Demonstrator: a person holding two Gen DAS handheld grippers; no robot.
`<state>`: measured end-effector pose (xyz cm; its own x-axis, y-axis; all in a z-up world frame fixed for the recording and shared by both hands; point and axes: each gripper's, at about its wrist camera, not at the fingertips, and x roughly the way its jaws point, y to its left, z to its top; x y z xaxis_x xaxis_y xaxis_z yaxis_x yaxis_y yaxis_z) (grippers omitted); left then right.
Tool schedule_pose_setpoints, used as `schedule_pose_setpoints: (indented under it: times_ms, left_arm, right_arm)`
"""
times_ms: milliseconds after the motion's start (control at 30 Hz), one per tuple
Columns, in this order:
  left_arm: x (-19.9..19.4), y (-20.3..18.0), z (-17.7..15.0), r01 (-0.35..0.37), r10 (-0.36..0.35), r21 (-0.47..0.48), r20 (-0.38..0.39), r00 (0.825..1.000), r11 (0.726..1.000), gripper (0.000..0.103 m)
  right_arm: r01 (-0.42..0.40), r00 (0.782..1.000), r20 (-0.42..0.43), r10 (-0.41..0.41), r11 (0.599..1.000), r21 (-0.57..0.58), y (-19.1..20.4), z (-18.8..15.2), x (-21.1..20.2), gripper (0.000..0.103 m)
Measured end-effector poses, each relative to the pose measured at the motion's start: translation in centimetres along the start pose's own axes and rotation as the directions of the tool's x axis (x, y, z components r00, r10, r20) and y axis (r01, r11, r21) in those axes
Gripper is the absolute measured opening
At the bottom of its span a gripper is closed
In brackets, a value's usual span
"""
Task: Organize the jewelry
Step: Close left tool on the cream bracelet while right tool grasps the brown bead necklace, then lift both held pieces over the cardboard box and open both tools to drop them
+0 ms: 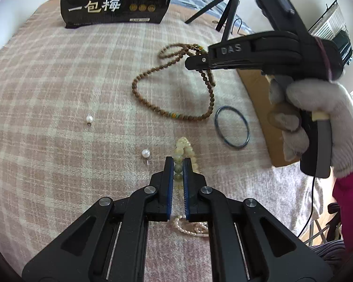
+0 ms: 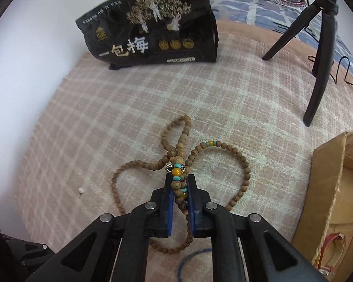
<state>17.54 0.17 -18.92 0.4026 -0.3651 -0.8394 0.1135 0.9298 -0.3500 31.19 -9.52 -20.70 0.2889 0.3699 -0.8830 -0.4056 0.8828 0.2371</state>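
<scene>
Cardboard box [image 2: 336, 188] sits at the blanket's right edge, and everything plays off it. The long wooden-bead necklace [image 2: 242, 164] sprawls just left of the box, right gripper [image 2: 180, 183] clamped on its amber-and-turquoise section; trailing loops could snag the blue ring [image 1: 233, 127] nearby. Further from the box, left gripper [image 1: 178, 164] pinches the pale bead bracelet [image 1: 182, 148]; round beads might squirt free. Loose pearls [image 1: 145, 153] could roll.
</scene>
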Motion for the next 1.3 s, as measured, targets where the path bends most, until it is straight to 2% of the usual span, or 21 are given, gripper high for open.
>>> schedule_pose_setpoints:
  times_ms: [267, 633, 900, 1300]
  left_arm:
    - [-2.5, 0.0, 0.9, 0.013, -0.014, 0.002, 0.062, 0.998, 1.000, 0.005]
    - [-3.9, -0.8, 0.9, 0.041, -0.042, 0.014, 0.112, 0.993, 0.999, 0.005]
    - [-4.6, -2.5, 1.4, 0.069, -0.073, 0.034, 0.123, 0.990, 0.997, 0.005]
    - [-5.1, -7.1, 2.2, 0.111, -0.124, 0.108, 0.130, 0.984, 0.988, 0.005]
  right_arm:
    - [-0.038, 0.995, 0.094, 0.037, 0.999, 0.010, -0.3, -0.7, -5.0, 0.007]
    - [-0.019, 0.982, 0.188, 0.019, 1.000, -0.001, 0.1, -2.4, -10.7, 0.007]
    - [-0.013, 0.971, 0.239, 0.011, 1.000, 0.008, -0.7, -3.8, -14.4, 0.007]
    - [0.011, 0.949, 0.313, -0.022, 0.999, 0.038, -3.7, -5.3, -20.2, 0.008]
